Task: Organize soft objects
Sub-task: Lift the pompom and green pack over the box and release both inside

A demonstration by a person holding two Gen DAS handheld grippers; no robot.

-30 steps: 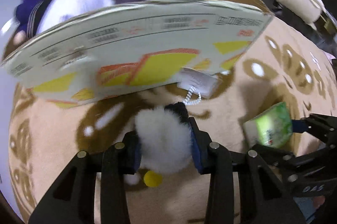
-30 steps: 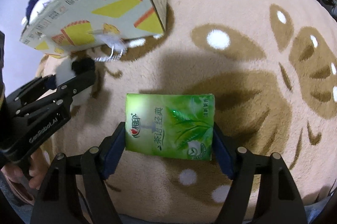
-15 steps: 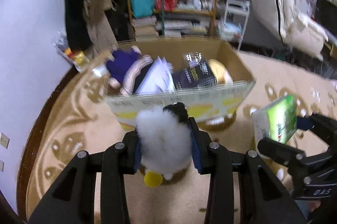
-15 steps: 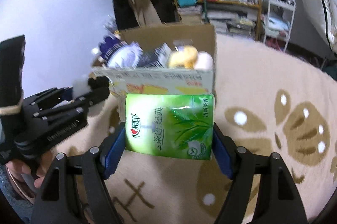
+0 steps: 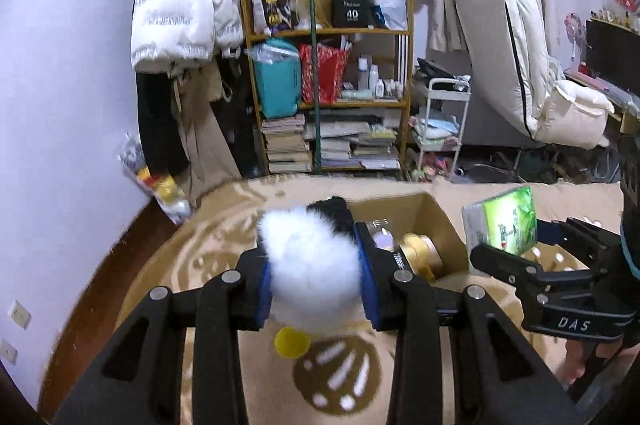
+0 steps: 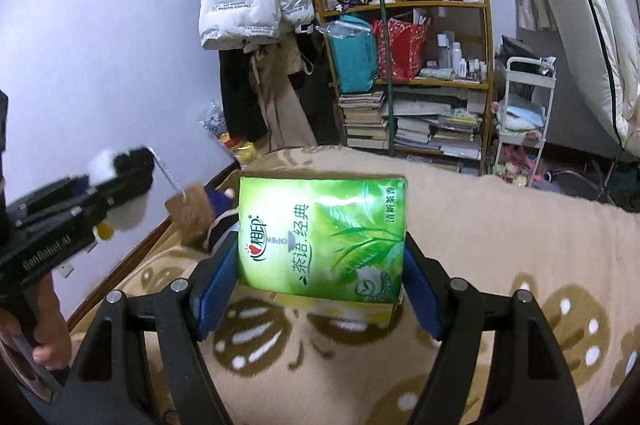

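Observation:
My left gripper (image 5: 316, 265) is shut on a fluffy white plush toy (image 5: 312, 265) with a black top and a yellow foot, held in the air above the near side of an open cardboard box (image 5: 436, 217). Inside the box a golden round item (image 5: 420, 253) shows. My right gripper (image 6: 320, 249) is shut on a green tissue pack (image 6: 320, 237), also lifted above the carpet; the box is mostly hidden behind the pack. In the right wrist view the left gripper (image 6: 116, 169) is at the left with the plush and its hanging tag (image 6: 190, 211).
A beige carpet (image 6: 500, 233) with brown patterns covers the floor. A wooden shelf (image 5: 332, 97) full of books and bags stands by the far wall, with a white jacket (image 5: 180, 1), a small white cart (image 5: 444, 121) and a leaning mattress (image 5: 516, 37). A hand (image 6: 48, 325) grips the left handle.
Both grippers have risen and tilted up with their objects still held. The box, close ahead a second ago, now lies low beneath them and the room's far wall has come into view.

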